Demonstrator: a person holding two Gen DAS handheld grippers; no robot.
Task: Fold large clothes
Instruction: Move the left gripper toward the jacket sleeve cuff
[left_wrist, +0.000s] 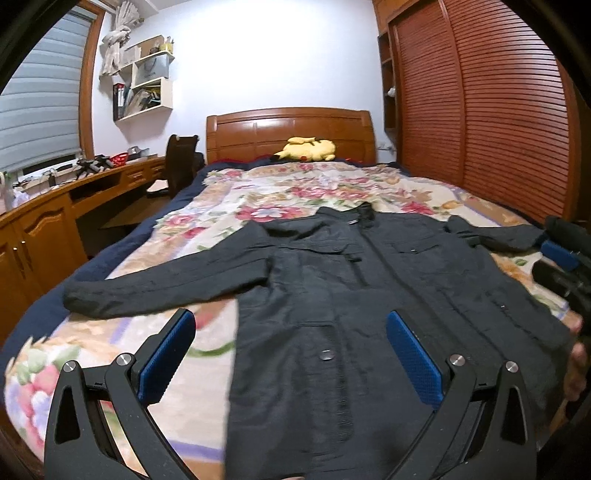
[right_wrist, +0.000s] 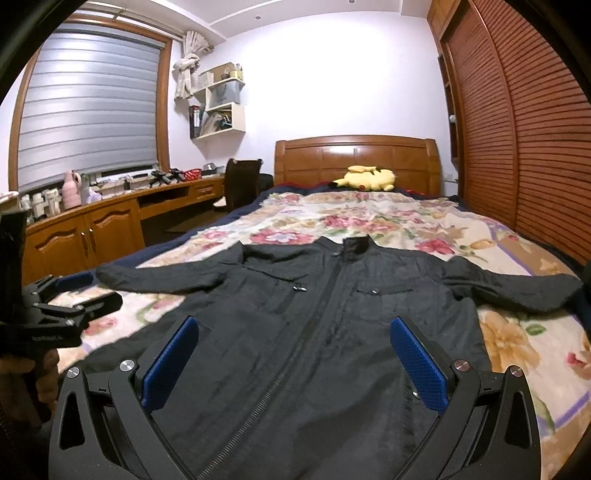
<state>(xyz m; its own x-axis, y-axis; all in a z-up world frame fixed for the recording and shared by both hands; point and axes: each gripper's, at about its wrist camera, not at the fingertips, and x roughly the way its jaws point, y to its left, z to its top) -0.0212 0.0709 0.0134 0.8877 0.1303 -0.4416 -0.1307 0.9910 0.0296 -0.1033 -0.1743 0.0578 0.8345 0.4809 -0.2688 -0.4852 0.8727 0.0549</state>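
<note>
A large black quilted jacket (left_wrist: 354, 295) with a zip front is lying face up and flat on a floral bedspread (left_wrist: 258, 192) in cream, red and green. Its long axis is running from the foot of the bed toward the wooden headboard (left_wrist: 291, 133), with the stand-up collar (right_wrist: 354, 245) pointing at the headboard and the hem lying nearest the cameras. Both sleeves are stretching out sideways across the bed, roughly square to the body of the jacket; the zip is closed along the centre line.

The left gripper (left_wrist: 291, 354) is hovering over the lower left part of the jacket with its blue-padded fingers (left_wrist: 168, 358) spread wide apart, holding nothing; one finger is showing over the bedspread just beside the jacket's edge, the other over the fabric. The right gripper (right_wrist: 295, 362) is hanging above the lower front of the jacket, its blue fingers (right_wrist: 170, 363) likewise standing wide apart with nothing between them.

A yellow plush toy (right_wrist: 365, 179) is resting against the headboard. To the jacket's left, beyond the navy edge of the bed, a curved wooden desk (right_wrist: 110, 218) with cluttered objects is running under a window with a grey blind (right_wrist: 88, 103), and white wall shelves (right_wrist: 221, 99) are hanging beside it. A dark chair (right_wrist: 242, 182) is standing between the desk and the headboard. To the jacket's right, reddish-brown louvred wardrobe doors (right_wrist: 517, 129) are lining the wall.
</note>
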